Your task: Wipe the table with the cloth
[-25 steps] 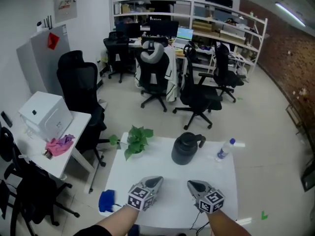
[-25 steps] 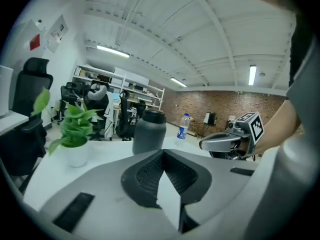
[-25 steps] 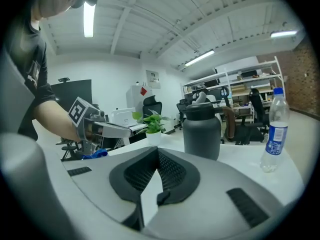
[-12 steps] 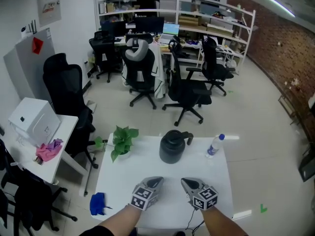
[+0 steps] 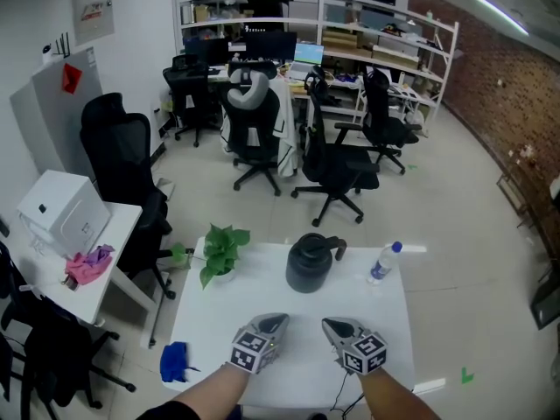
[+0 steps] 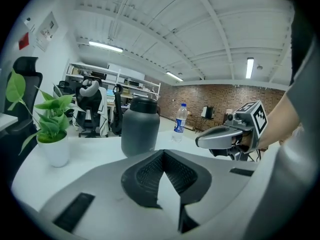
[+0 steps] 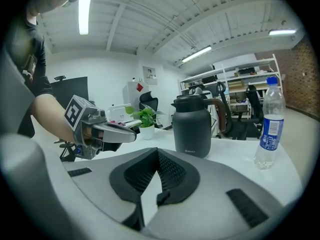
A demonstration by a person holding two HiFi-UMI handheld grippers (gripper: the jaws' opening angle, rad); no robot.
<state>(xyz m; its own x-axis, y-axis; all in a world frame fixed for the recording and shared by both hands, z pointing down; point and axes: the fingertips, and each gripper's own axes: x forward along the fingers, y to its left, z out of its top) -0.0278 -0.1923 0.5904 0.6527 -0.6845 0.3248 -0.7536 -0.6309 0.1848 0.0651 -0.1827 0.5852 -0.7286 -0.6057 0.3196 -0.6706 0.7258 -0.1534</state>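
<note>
Only head view shows blue cloth (image 5: 173, 361), left gripper (image 5: 278, 320) and right gripper (image 5: 331, 324) jaws closed, empty

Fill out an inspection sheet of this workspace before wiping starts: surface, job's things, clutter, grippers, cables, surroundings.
Surface: white table, no stain visible.
Job's things: blue cloth at the table's near left edge, untouched; whether it lies on the table or hangs off it, cannot tell.
Clutter: potted plant, dark jug and water bottle along the far side.
Grippers: left gripper and right gripper both shut, nothing between the fingers, over the near side.
Cables: what looks like a thin dark cable at the near edge.
Surroundings: office chairs, side desk with white box and pink cloth, shelves behind.
</note>
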